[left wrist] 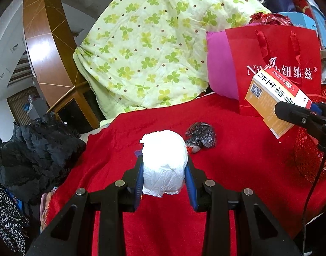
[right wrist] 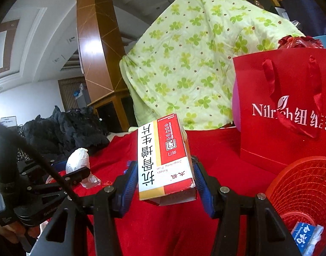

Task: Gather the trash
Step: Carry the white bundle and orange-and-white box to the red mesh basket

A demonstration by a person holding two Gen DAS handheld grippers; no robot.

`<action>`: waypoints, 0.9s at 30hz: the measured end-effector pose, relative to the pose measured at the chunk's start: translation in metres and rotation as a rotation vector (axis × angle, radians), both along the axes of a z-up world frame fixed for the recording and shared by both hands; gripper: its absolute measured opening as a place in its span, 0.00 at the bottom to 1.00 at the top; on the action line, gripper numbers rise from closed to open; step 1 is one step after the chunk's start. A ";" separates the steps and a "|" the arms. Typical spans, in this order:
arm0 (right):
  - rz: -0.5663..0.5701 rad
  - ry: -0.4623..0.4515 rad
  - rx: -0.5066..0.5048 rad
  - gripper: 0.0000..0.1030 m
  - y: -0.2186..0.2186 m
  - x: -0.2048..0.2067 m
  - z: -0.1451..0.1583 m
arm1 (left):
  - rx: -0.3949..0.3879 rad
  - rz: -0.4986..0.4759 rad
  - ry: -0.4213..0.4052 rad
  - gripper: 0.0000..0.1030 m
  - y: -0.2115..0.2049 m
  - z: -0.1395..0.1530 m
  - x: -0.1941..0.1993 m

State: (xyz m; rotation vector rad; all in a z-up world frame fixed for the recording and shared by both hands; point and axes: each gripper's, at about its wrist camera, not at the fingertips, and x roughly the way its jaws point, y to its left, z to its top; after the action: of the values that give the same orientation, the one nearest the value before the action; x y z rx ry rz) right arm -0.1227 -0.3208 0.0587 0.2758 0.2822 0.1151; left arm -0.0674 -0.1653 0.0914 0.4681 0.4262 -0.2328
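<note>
A crumpled white tissue wad (left wrist: 164, 162) sits clamped between the blue pads of my left gripper (left wrist: 165, 166), lifted above the red cloth (left wrist: 237, 149). From the right wrist view the same tissue wad (right wrist: 77, 160) shows at the left in that gripper. My right gripper (right wrist: 165, 177) is shut on a white, red and orange medicine box (right wrist: 163, 157), held up off the cloth; the medicine box (left wrist: 273, 100) appears at the right of the left wrist view. A dark crumpled wrapper (left wrist: 201, 137) lies on the cloth beyond the tissue. A red mesh basket (right wrist: 307, 187) stands low at the right, holding a blue-and-white packet (right wrist: 306, 237).
A red paper gift bag (right wrist: 290, 106) stands behind the basket, with a magenta cushion (left wrist: 220, 64) beside it. A green clover-print quilt (left wrist: 154, 42) is heaped at the back. Dark clothing (left wrist: 35, 153) is piled at the left. A wooden pillar (right wrist: 94, 42) rises behind.
</note>
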 end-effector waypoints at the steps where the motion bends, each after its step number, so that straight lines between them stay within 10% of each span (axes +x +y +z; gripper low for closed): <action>1: -0.003 -0.004 0.002 0.54 -0.001 -0.002 0.001 | 0.001 -0.002 -0.005 0.36 -0.001 0.002 -0.001; 27: -0.082 -0.078 0.036 0.54 -0.039 -0.034 0.012 | 0.003 -0.085 -0.044 0.36 -0.039 0.022 -0.022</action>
State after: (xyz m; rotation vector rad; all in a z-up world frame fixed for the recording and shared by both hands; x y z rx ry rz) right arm -0.1571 -0.3602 0.0708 0.3173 0.1910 0.0495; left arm -0.0892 -0.2046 0.1131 0.4941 0.3646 -0.3033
